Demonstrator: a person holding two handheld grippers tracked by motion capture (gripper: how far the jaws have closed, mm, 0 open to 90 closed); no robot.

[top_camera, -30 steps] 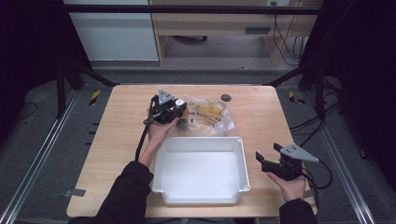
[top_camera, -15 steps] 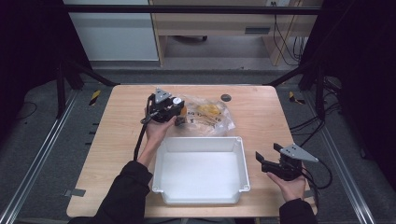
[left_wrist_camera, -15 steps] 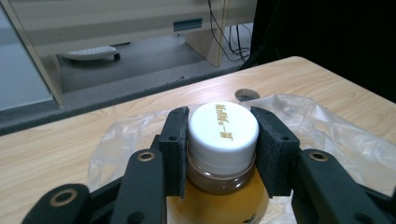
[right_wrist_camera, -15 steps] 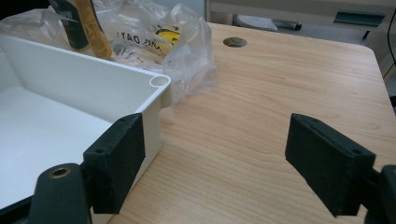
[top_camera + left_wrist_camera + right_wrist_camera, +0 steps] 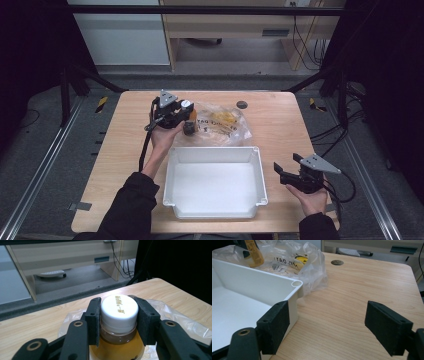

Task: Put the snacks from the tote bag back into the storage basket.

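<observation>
A: Left gripper (image 5: 117, 322) status?
B: Clenched on the white cap of a bottle (image 5: 119, 315) of amber liquid, pads on both sides of the cap. Bottle's toward the table's (image 5: 280, 125) far edge, left of centre, at the left end of the clear plastic bag (image 5: 225, 127), just beyond the white tray's (image 5: 215, 152) far left corner.
A: Right gripper (image 5: 327, 327)?
B: Released, jaws wide, nothing between them. Near the table's right edge, beside the tray's right wall.

Bright table, dark surroundings, sharp focus
</observation>
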